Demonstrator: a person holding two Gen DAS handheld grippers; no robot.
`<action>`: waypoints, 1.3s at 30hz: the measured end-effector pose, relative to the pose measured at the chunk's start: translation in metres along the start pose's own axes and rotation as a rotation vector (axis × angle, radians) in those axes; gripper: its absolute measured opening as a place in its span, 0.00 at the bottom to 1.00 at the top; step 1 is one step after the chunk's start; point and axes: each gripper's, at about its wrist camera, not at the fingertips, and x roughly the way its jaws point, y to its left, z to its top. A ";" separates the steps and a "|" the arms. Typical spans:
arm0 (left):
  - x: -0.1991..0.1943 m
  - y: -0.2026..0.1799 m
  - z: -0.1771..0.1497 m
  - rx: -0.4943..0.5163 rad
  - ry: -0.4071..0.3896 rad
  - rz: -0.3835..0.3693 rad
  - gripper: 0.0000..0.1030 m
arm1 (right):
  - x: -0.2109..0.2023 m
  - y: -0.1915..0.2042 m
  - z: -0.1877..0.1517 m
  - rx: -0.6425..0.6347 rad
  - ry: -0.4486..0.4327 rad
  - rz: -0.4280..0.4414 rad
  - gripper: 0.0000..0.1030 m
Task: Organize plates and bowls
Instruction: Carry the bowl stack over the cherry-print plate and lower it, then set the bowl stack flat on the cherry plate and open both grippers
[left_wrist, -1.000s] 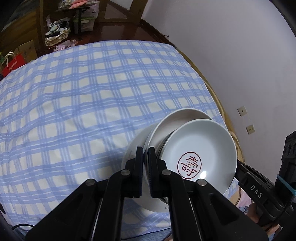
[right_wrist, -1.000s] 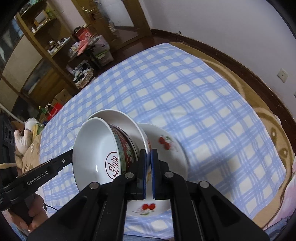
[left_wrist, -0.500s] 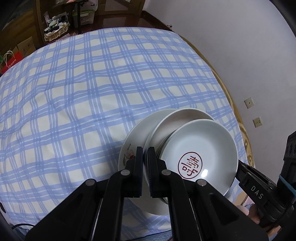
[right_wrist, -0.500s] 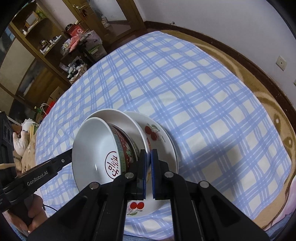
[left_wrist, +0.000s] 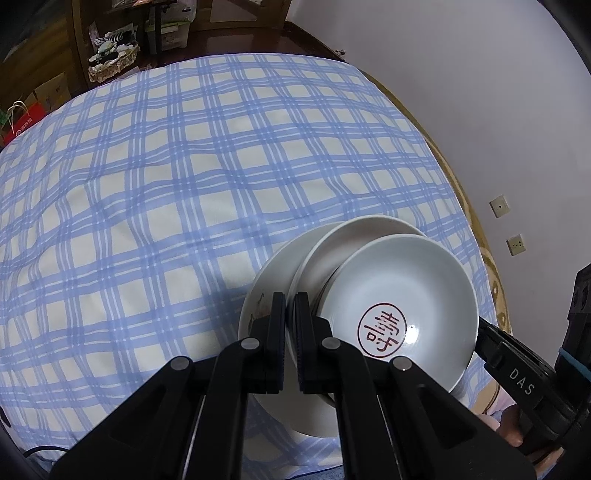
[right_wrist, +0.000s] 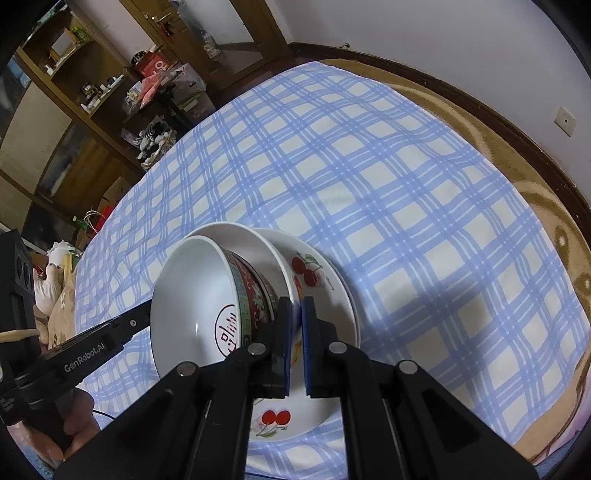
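Both tools clamping white bowl rim; stack lowered onto cherry plate.

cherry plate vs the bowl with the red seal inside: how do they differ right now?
1. Shape: the cherry plate is wide and shallow; the seal bowl is deeper and narrower.
2. Decoration: the plate has red cherries on its face; the bowl has one round red seal inside and a red-and-green patterned band outside.
3. Position: the plate is at the bottom of the stack; the bowl is on top, tilted.

Both are white and glazed.
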 end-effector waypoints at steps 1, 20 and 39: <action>0.001 0.001 0.001 0.001 0.000 0.000 0.03 | 0.000 0.000 0.000 0.002 -0.001 0.002 0.07; 0.000 0.002 0.000 0.019 -0.002 0.017 0.06 | 0.000 -0.004 0.000 -0.013 -0.023 0.028 0.07; -0.014 -0.002 -0.004 0.095 -0.072 0.118 0.13 | -0.024 -0.008 0.000 -0.020 -0.117 0.021 0.07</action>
